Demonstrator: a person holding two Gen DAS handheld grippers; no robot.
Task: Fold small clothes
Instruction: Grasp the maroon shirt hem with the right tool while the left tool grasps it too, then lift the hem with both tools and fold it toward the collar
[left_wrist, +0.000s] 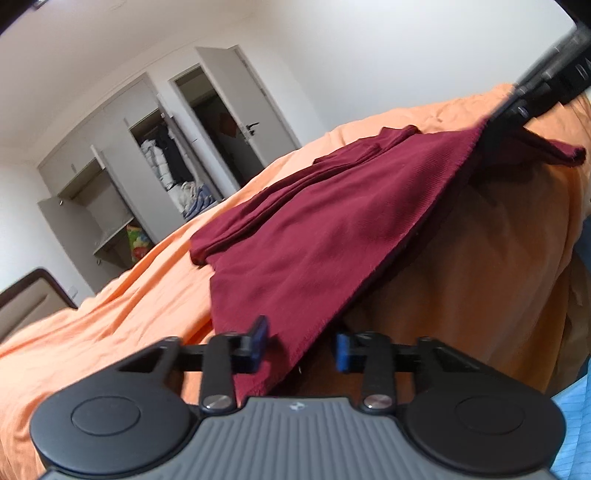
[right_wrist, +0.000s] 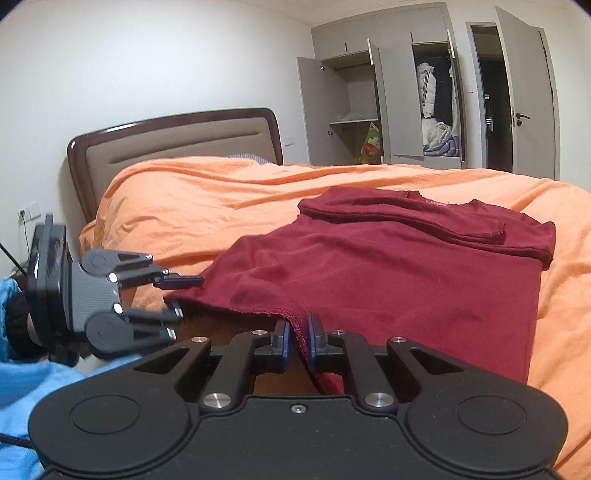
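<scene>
Maroon shirt on orange bed, hem at 6 o'clock | right claw clamped on hem | left claw apart, hem between fingers | close left first, lift evenly.

bed wearing a rumpled orange cover and backing onto a brown padded headboard | 1 dark red garment lying directly on the cover, sleeves folded in, near hem lifting off it
</scene>
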